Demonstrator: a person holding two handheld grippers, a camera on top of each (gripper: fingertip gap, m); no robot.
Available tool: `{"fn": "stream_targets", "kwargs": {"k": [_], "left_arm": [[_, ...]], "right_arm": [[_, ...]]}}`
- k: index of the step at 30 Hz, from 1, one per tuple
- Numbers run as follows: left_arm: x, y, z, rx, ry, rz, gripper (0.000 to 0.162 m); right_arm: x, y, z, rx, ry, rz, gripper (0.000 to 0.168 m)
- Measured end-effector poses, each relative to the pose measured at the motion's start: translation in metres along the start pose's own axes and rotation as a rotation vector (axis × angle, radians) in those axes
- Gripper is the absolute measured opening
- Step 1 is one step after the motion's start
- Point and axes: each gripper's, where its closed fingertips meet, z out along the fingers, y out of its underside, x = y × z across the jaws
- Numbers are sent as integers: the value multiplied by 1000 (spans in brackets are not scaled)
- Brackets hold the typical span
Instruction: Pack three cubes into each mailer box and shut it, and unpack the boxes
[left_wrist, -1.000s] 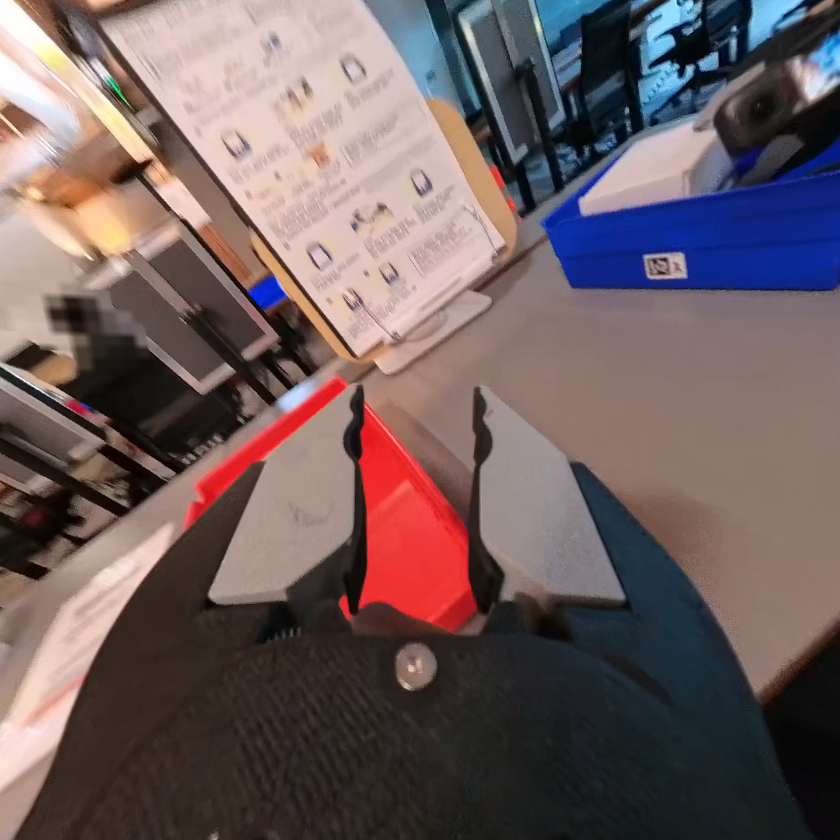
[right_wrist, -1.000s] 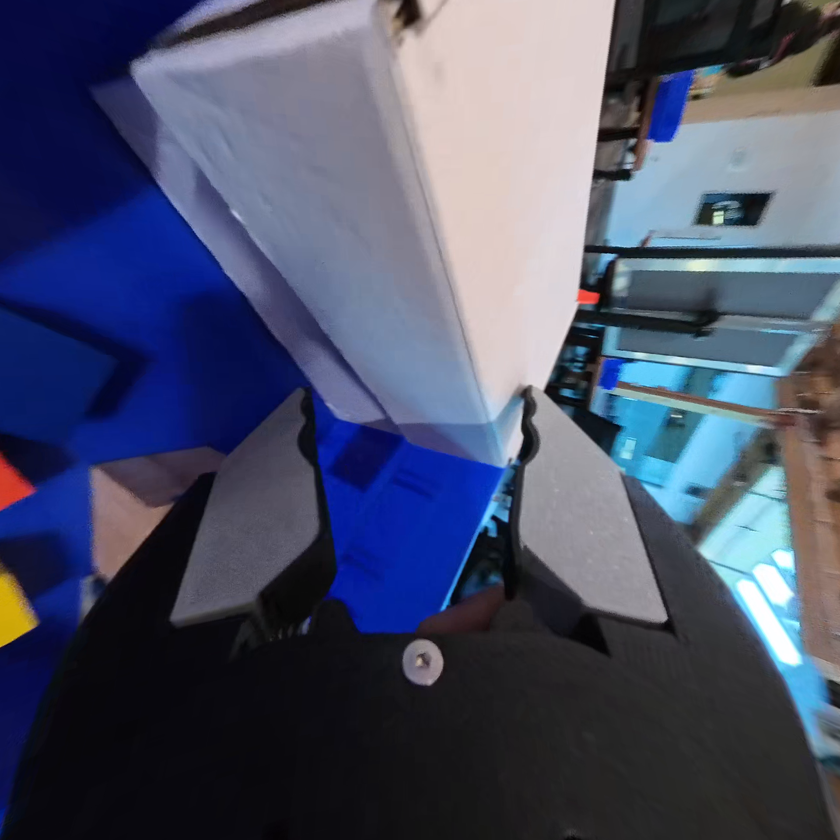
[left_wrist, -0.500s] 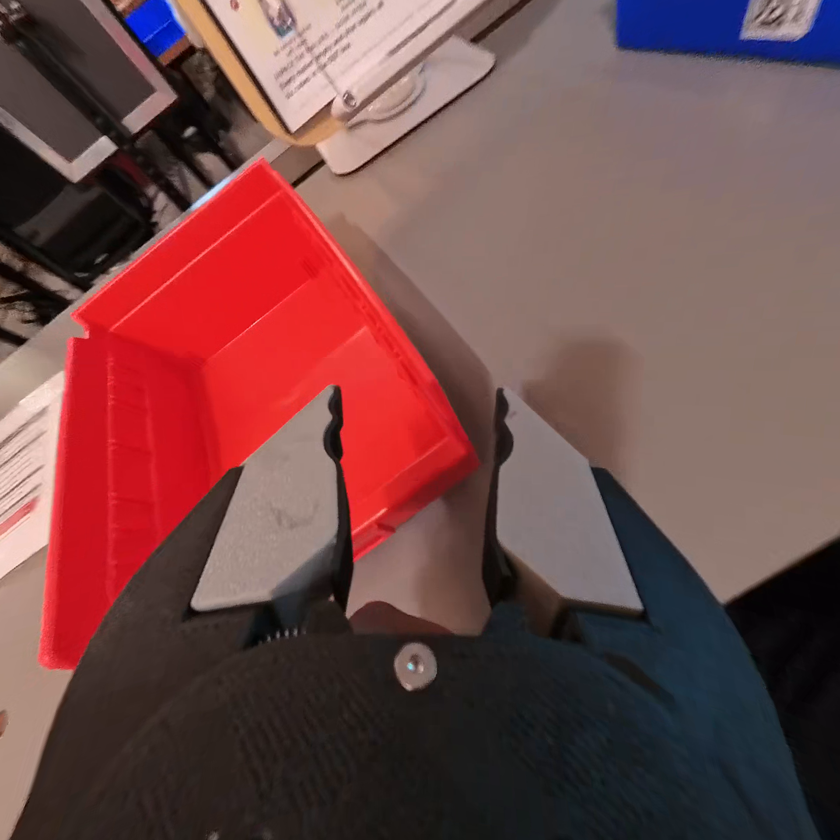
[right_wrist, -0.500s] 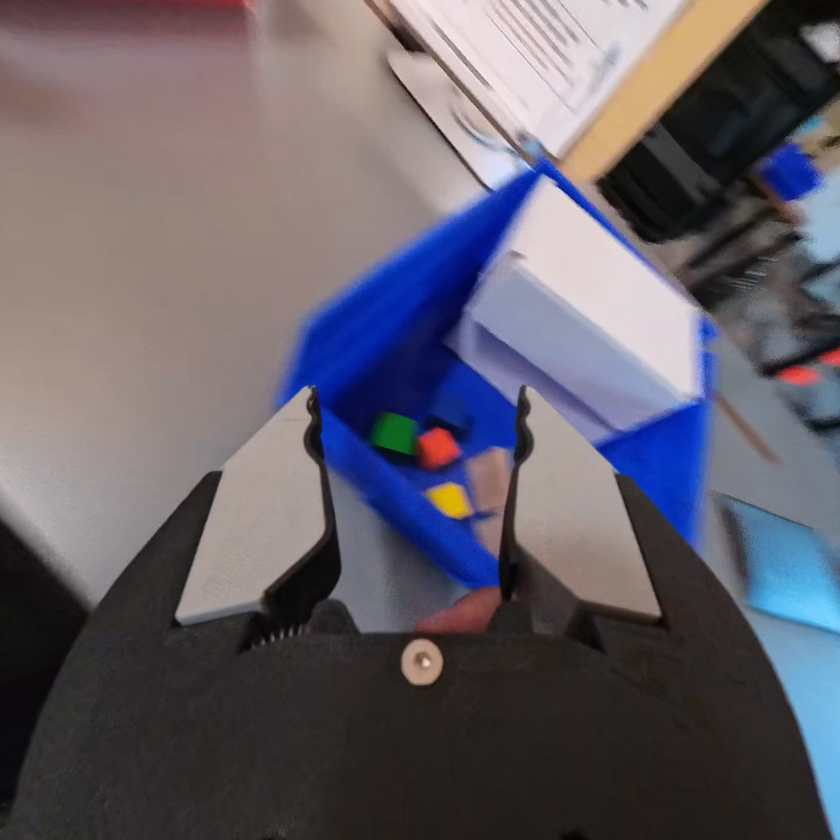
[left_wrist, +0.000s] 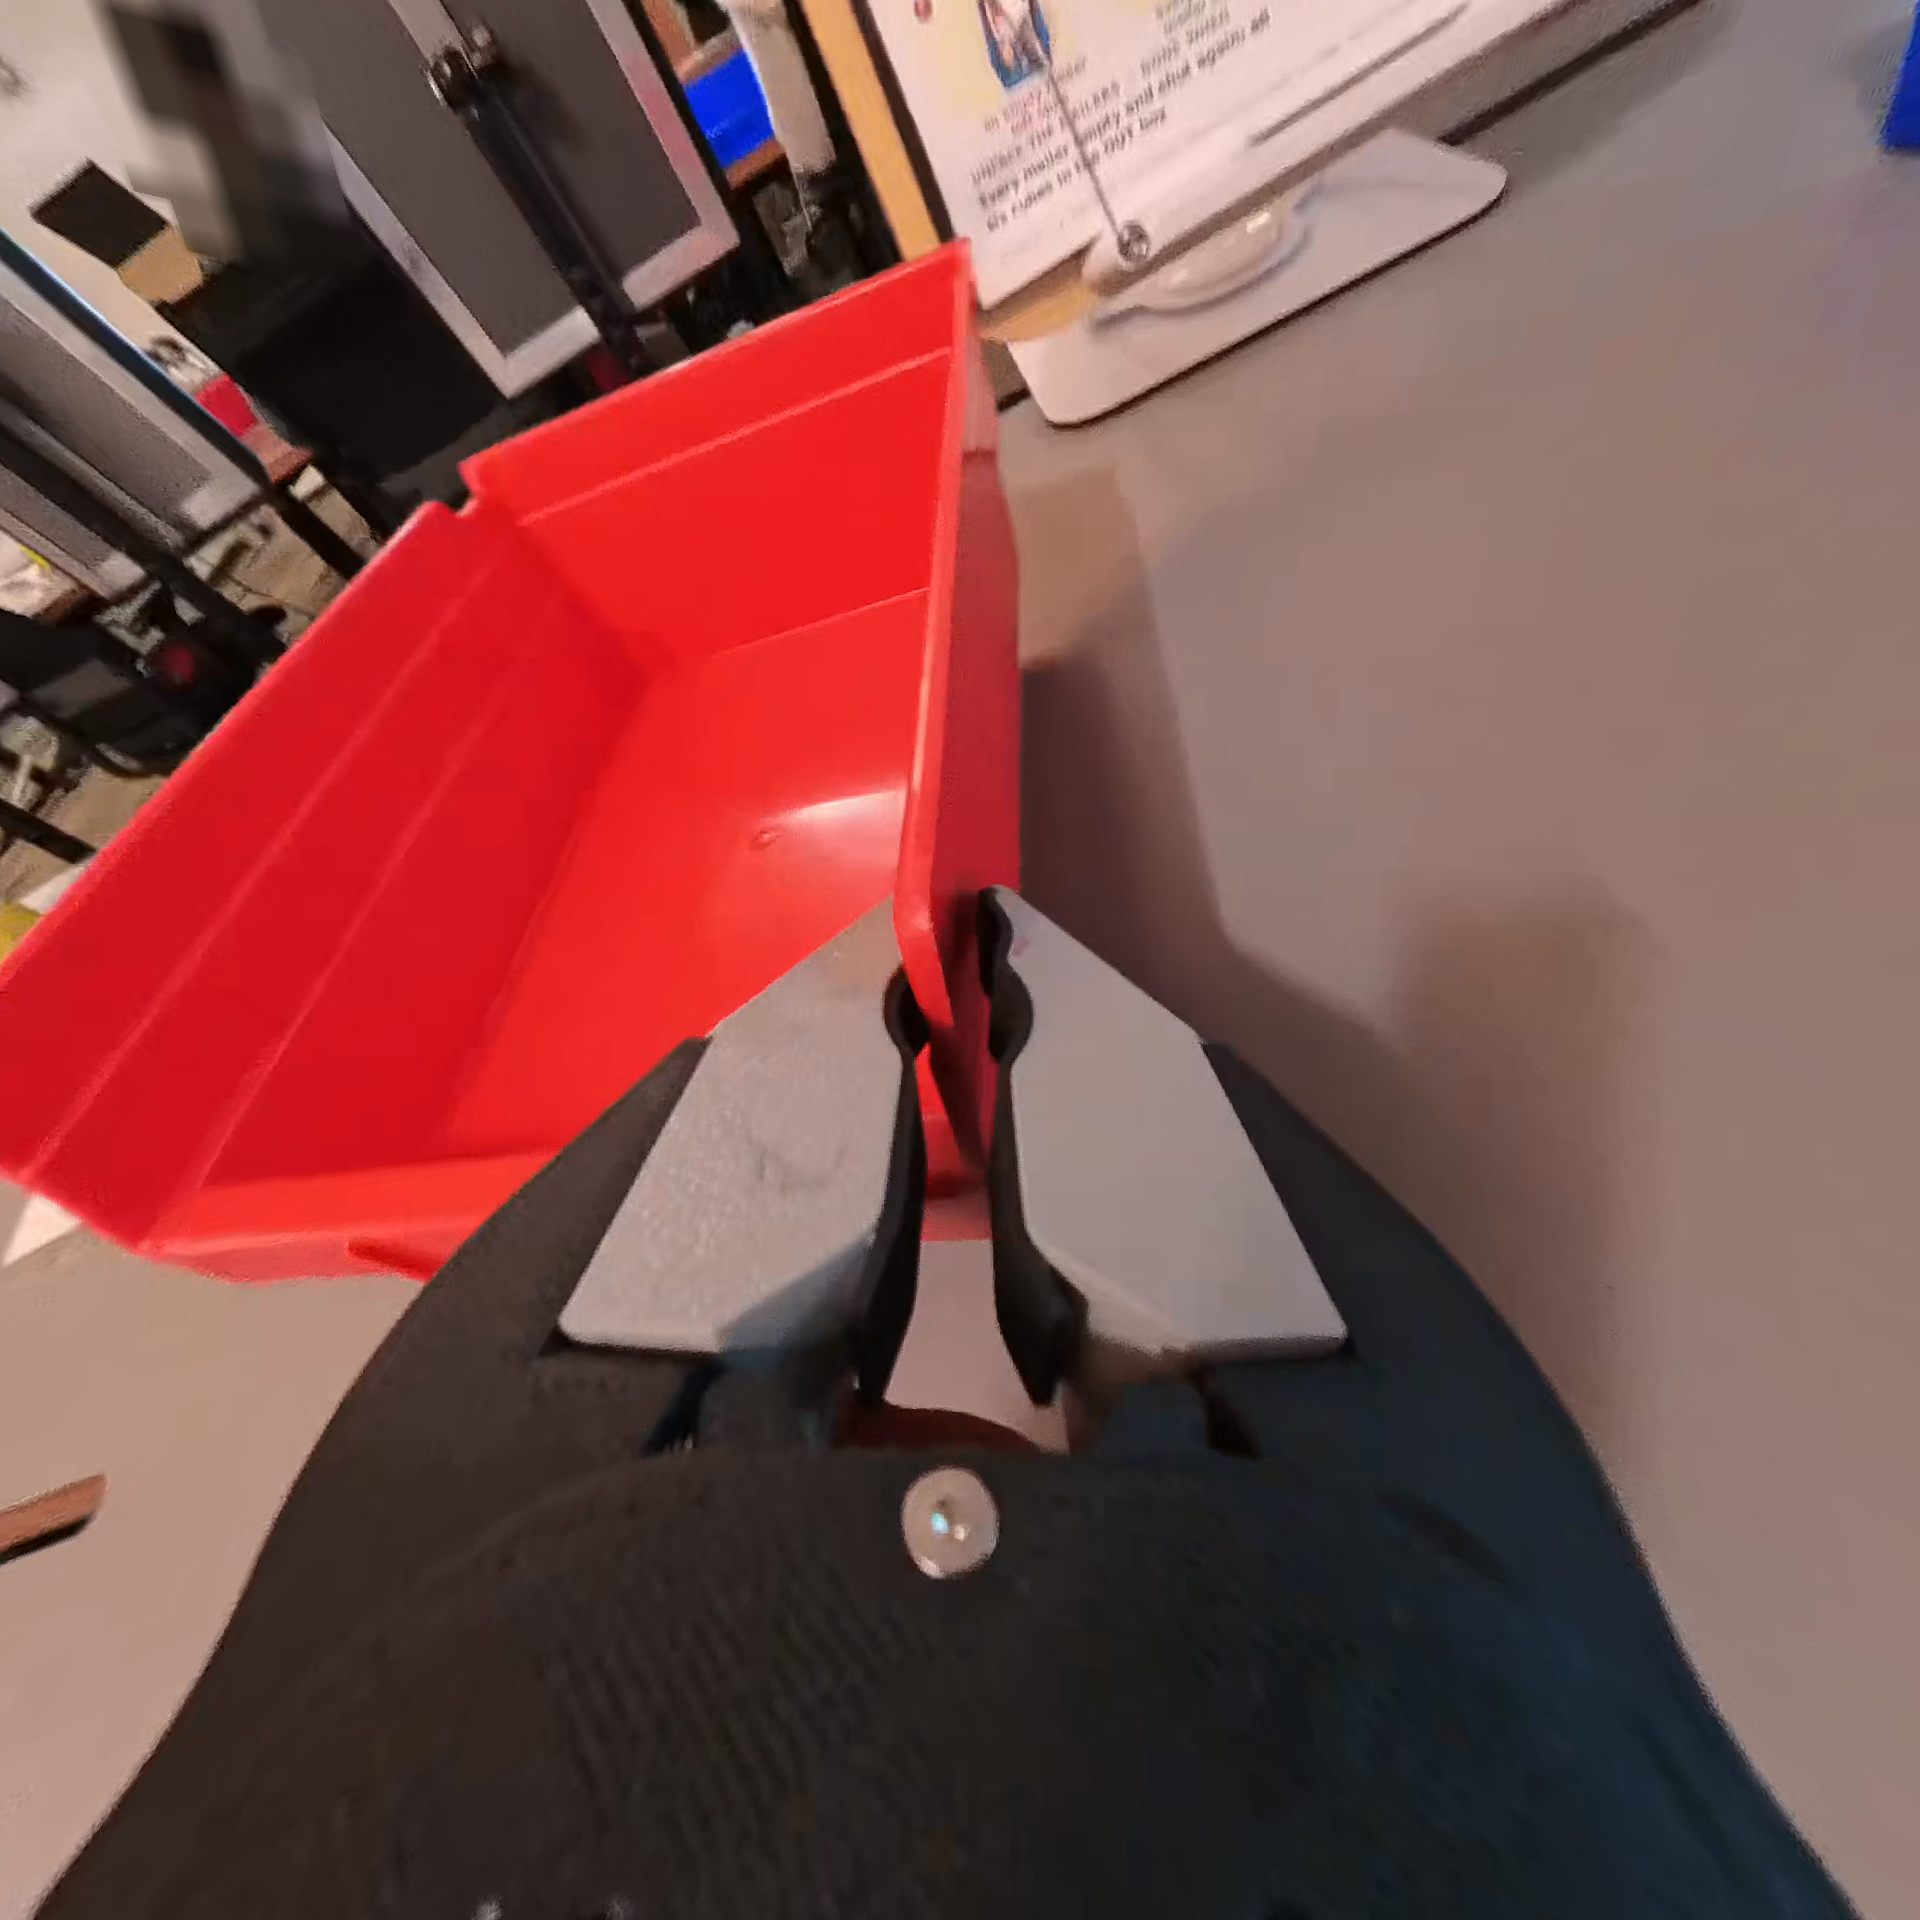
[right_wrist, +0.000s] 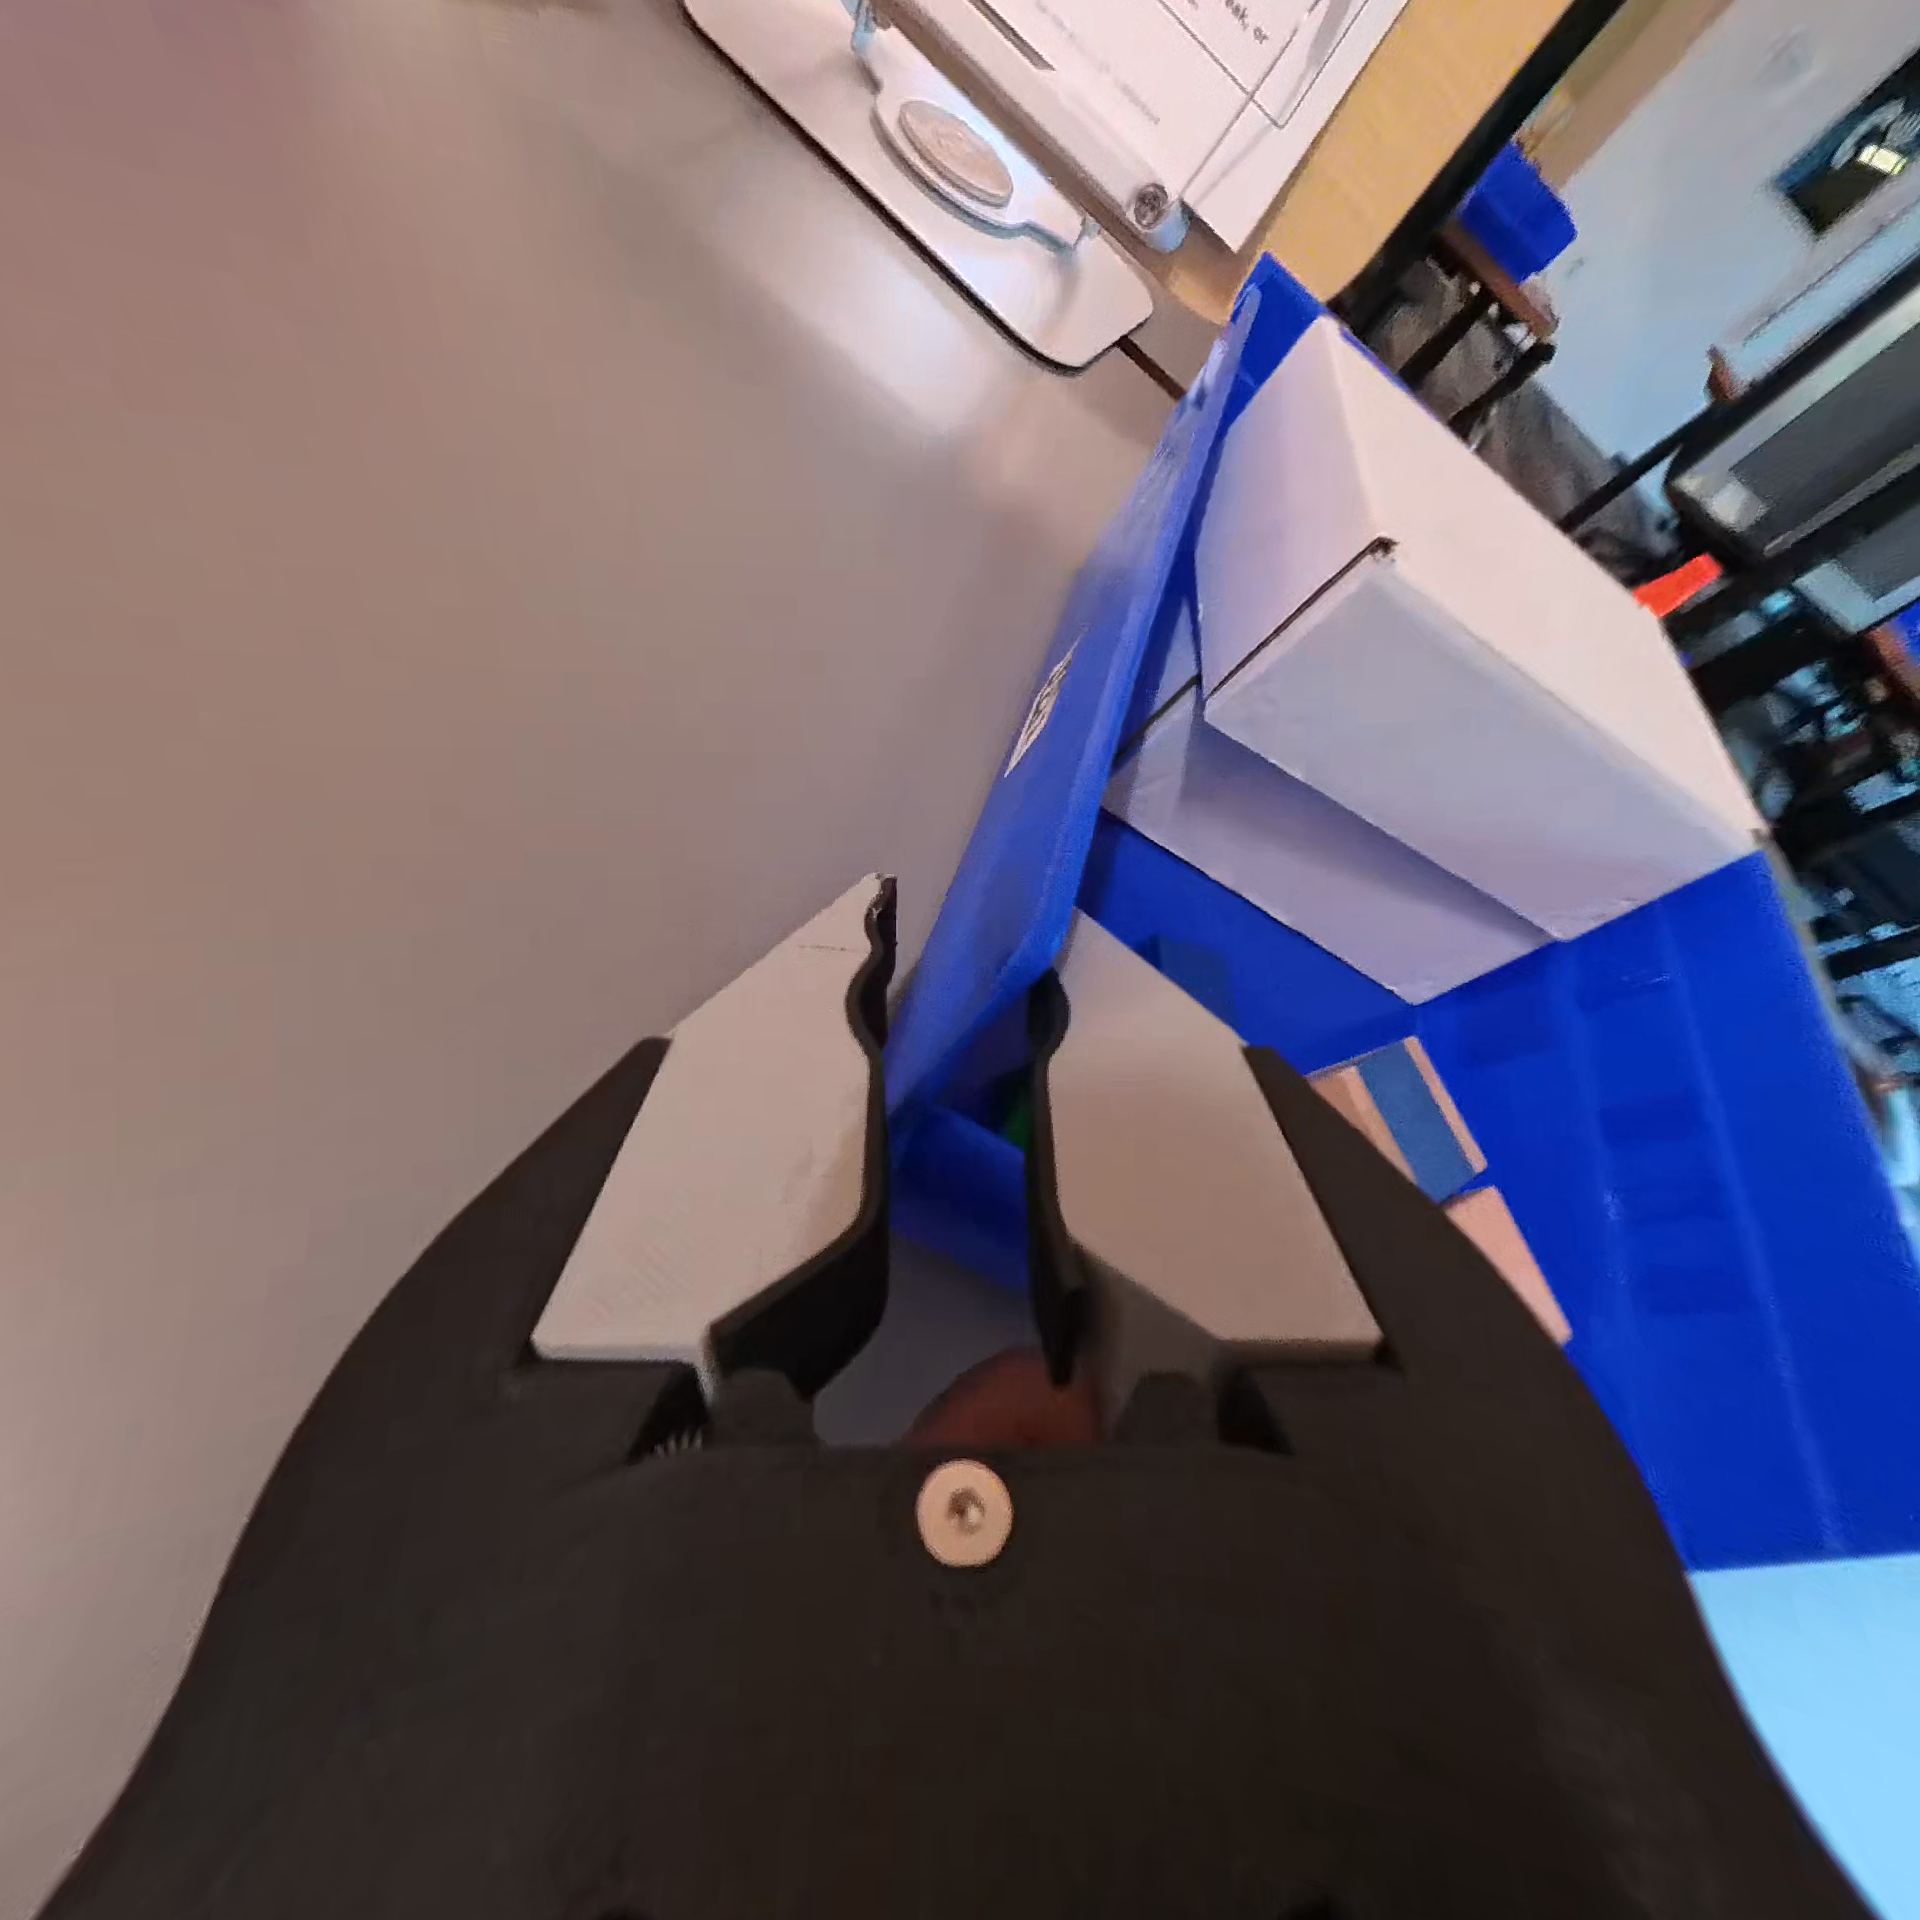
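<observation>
Gripping bin walls: left gripper (left_wrist: 951, 1023) red bin (left_wrist: 582, 727), right gripper (right_wrist: 961, 1023) blue bin (right_wrist: 1039, 831).

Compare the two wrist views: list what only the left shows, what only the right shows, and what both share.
Only the left wrist view: the empty red bin, with the left gripper shut on its near right wall.

Only the right wrist view: the blue bin, a white mailer box resting across its top, and the right gripper straddling the bin's left wall, one finger on each side.

Both: the grey table and the white stand base holding an instruction sheet.
</observation>
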Motion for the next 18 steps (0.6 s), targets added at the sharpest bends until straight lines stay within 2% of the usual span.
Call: {"fn": "stream_targets", "kwargs": {"k": [4,8,13,18], "left_arm": [[-24,-25,-22,65,-98,22,3],[-46,-50,-53,168,-119,-31,3],[-67,-61,-82,227,-170,-74,3],[-86,-66,-102,266,-226,-118,3]], "right_arm": [[-31,-23,2,-13,-39,80,20],[-90,-65,10,-3,-112,86,27],[-187,-132,20,19,-214,65,34],[-304,-217,19,98,-425,77,41]]}}
